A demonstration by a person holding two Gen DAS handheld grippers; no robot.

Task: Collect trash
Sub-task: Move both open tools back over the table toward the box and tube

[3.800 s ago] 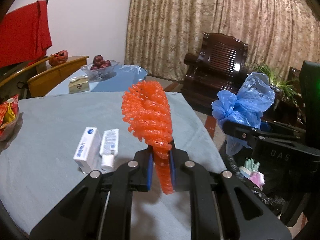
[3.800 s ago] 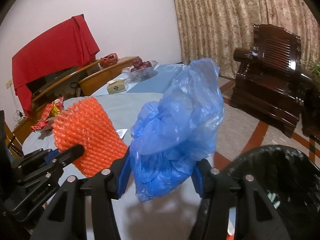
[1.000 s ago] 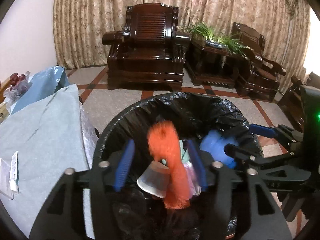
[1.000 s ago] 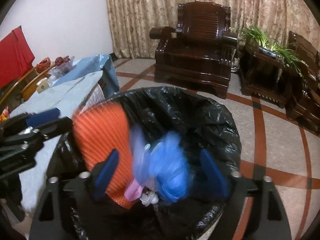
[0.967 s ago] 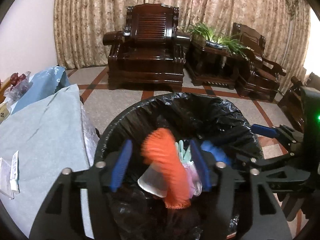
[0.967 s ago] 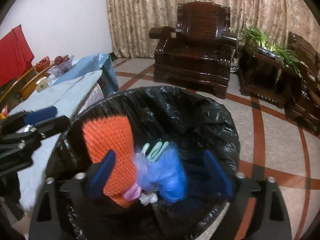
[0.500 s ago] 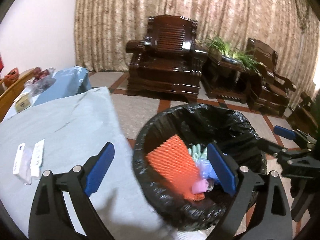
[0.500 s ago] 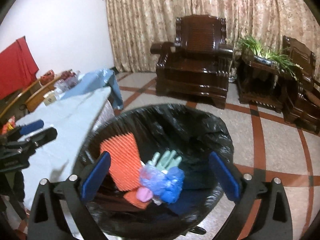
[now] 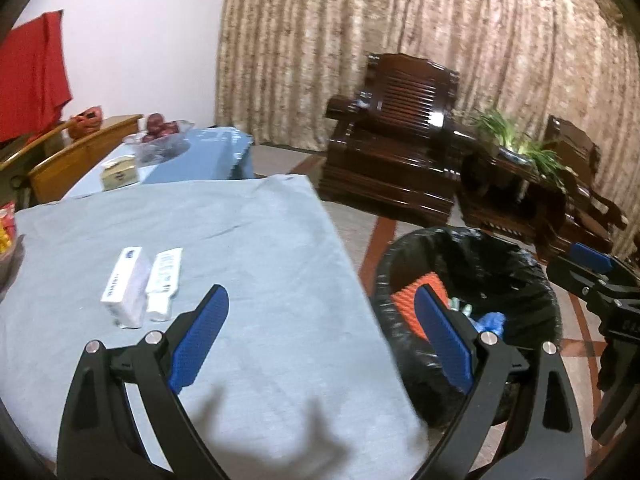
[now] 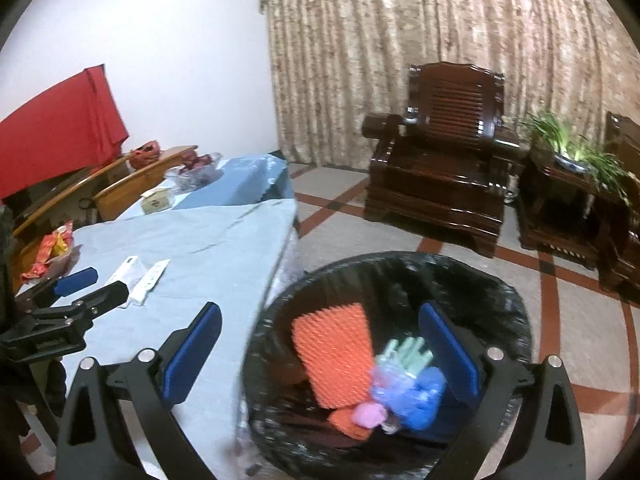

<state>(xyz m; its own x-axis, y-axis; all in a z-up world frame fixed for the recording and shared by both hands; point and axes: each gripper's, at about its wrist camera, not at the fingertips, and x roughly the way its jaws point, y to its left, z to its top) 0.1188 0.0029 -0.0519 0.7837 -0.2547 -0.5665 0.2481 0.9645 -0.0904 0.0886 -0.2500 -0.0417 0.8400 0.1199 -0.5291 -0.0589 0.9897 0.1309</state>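
Your left gripper [image 9: 320,312] is spread wide with nothing in it, over the table's [image 9: 256,240] right edge. Your right gripper [image 10: 320,332] is wide open too and empty, above the bin [image 10: 500,292]. Orange mesh [image 10: 332,356], blue bag [image 10: 416,396] and green glove [image 10: 408,350] lie inside the bin. White box [image 9: 126,286] and tube [image 9: 164,284] sit near the table's left edge; print too blurred to read.

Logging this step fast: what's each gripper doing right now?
Left gripper: open, holding nothing.
Right gripper: open, holding nothing.
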